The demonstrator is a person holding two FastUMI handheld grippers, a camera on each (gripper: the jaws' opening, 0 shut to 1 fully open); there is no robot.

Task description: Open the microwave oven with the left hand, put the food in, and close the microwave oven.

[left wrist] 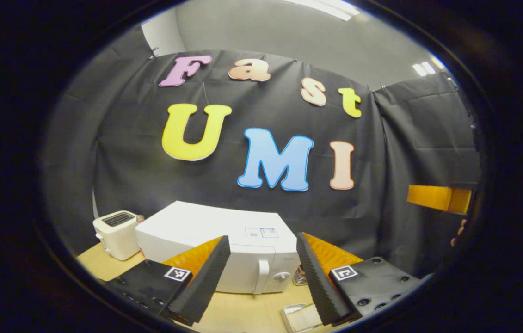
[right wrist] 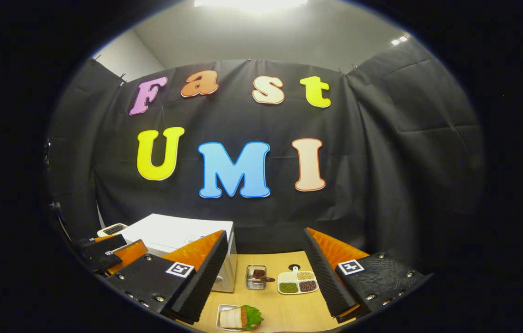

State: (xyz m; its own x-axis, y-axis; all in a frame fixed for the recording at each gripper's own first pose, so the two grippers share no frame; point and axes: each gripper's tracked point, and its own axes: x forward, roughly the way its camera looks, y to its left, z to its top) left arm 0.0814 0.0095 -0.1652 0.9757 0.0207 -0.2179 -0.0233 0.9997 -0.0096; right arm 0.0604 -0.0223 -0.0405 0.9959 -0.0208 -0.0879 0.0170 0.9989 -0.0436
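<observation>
Seen from the right gripper view: right gripper (right wrist: 261, 273) held above the wooden desk (right wrist: 289, 310), jaws spread wide apart, gripping nothing. Between the fingers, a small metal basket (right wrist: 255, 276) beside a divided white dish of beans (right wrist: 298, 282). Nearer, at the bottom edge, a white tray with sandwich and lettuce (right wrist: 239, 318). At left, white microwave oven (right wrist: 173, 231), door closed, with the left gripper (right wrist: 104, 253) just beside it and a toaster (right wrist: 112, 229) behind.

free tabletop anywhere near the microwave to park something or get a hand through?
Free: the bare strip of table between the sandwich tray in front and the divided dish and metal cup behind. Also the wood in front of the microwave door. Crowded: the microwave's right side, where the cup stands close by, and its left, where the toaster stands close.
</observation>
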